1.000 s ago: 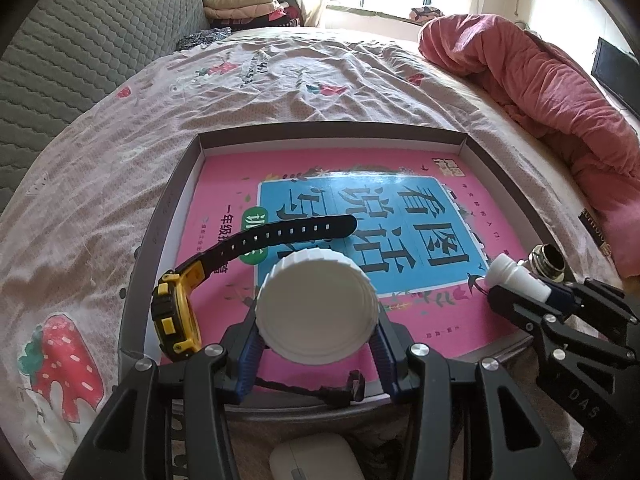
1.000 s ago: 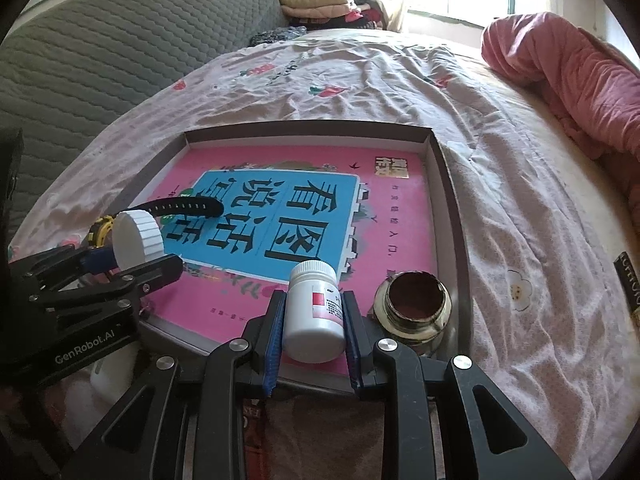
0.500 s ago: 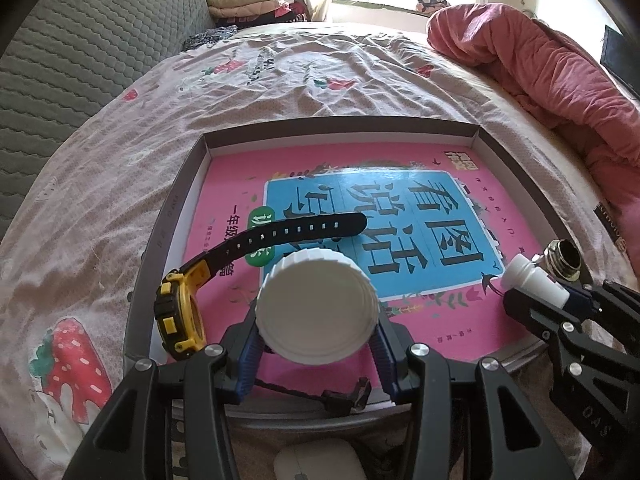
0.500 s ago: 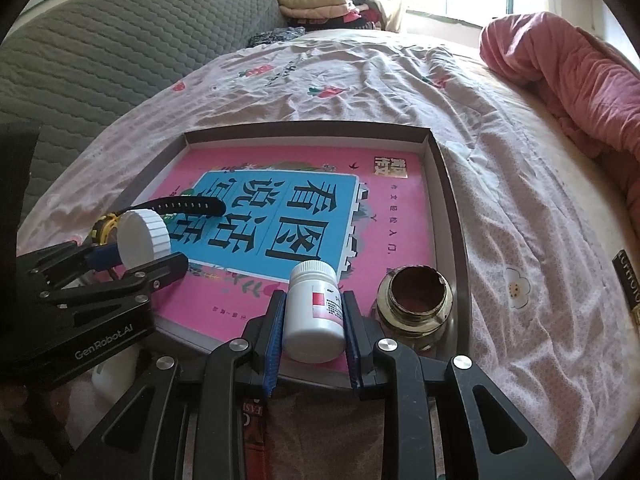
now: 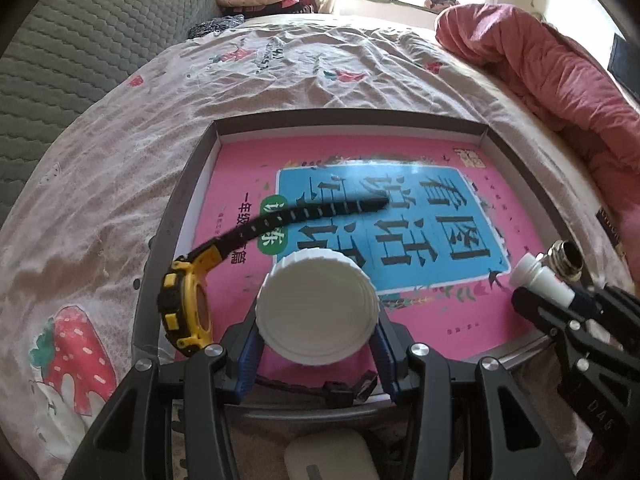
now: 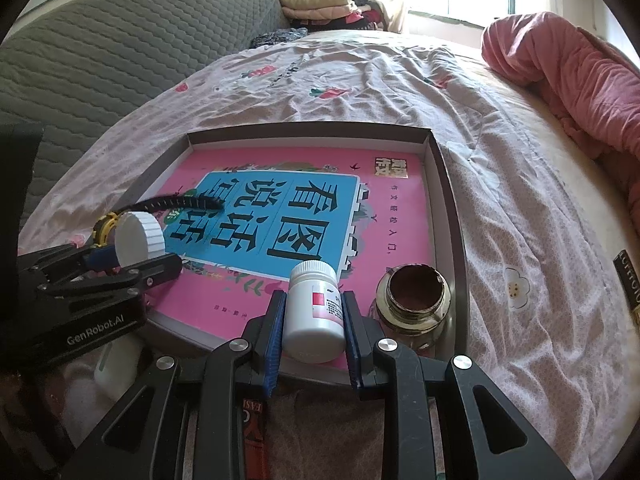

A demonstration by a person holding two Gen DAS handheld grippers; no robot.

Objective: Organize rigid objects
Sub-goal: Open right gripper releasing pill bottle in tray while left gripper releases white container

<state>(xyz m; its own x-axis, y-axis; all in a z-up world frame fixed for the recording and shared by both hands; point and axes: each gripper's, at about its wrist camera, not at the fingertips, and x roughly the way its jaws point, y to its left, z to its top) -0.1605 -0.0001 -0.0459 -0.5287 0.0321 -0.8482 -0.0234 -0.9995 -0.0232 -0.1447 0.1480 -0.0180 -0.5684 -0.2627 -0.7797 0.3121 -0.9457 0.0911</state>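
A shallow grey tray [image 5: 176, 216] [image 6: 448, 200] lies on the bed with a pink and blue book [image 5: 400, 216] [image 6: 304, 216] inside. My left gripper [image 5: 318, 332] [image 6: 136, 256] is shut on a white ribbed cap [image 5: 317, 307] [image 6: 139, 236] above the tray's near left part. My right gripper [image 6: 314, 316] [image 5: 560, 292] is shut on a small white pill bottle [image 6: 314, 312] [image 5: 540, 278] over the tray's near edge. A yellow and black watch [image 5: 186, 304] [image 6: 105, 226] lies at the tray's left. A brass-rimmed jar [image 6: 414, 302] [image 5: 566, 260] stands in the near right corner.
A pink quilt [image 5: 552, 68] [image 6: 568, 76] is heaped at the right. A grey padded headboard [image 5: 72, 32] [image 6: 100, 52] runs along the left. A white mouse-like object [image 5: 330, 456] lies just below the tray's near edge. Folded clothes [image 6: 320, 4] sit at the far end.
Both grippers have shifted slightly with their loads; the tray appears a little farther and more to the right in the left wrist view. The grips are unchanged.
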